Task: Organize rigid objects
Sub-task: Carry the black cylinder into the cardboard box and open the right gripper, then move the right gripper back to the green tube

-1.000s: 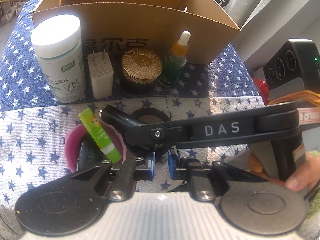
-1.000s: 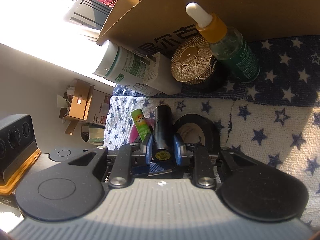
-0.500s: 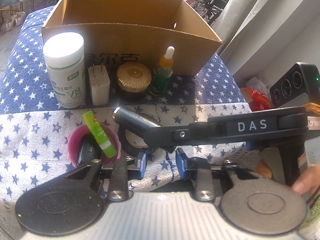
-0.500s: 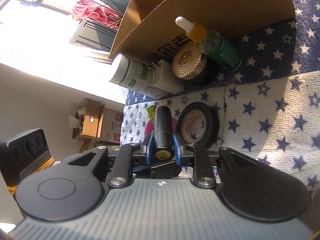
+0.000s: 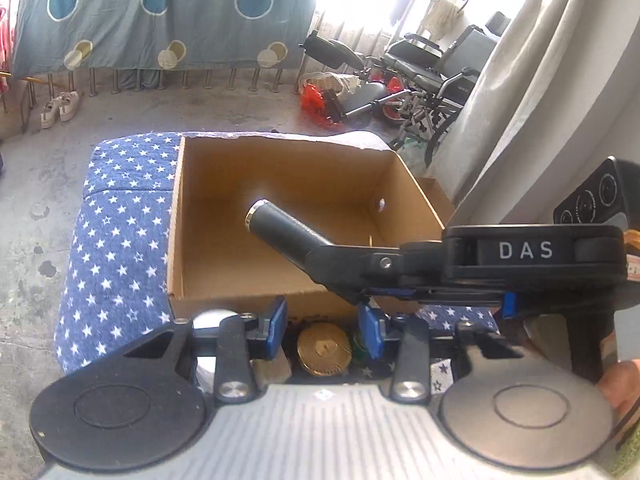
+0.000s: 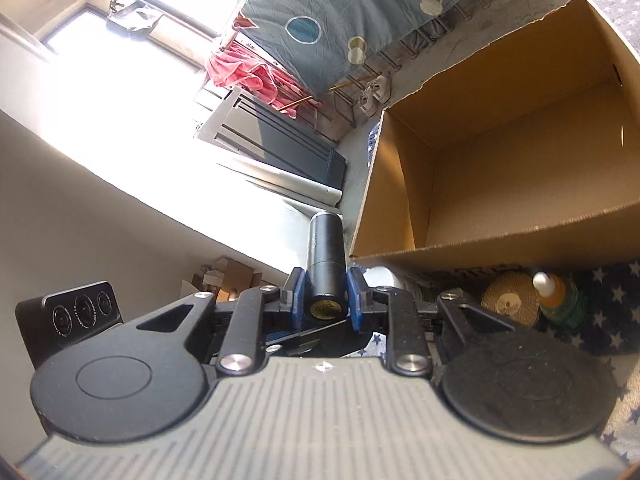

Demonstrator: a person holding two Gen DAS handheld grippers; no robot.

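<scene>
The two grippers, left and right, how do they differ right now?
The right gripper is shut on a black cylinder, pads pressed to its sides; the left gripper holds nothing, its jaws opening. The right one pokes out over the cardboard box; the left sits short of the near wall. Both have blue-padded fingers.

Box: I see an open brown cardboard box (image 5: 224, 248), matt, rough-torn rim.
Cloth: blue star-printed fabric cover (image 5: 116, 240), soft weave.
Cylinder: smooth black matt tube (image 6: 326, 256).
Jar: ribbed, shiny gold lid (image 5: 324, 349).
</scene>
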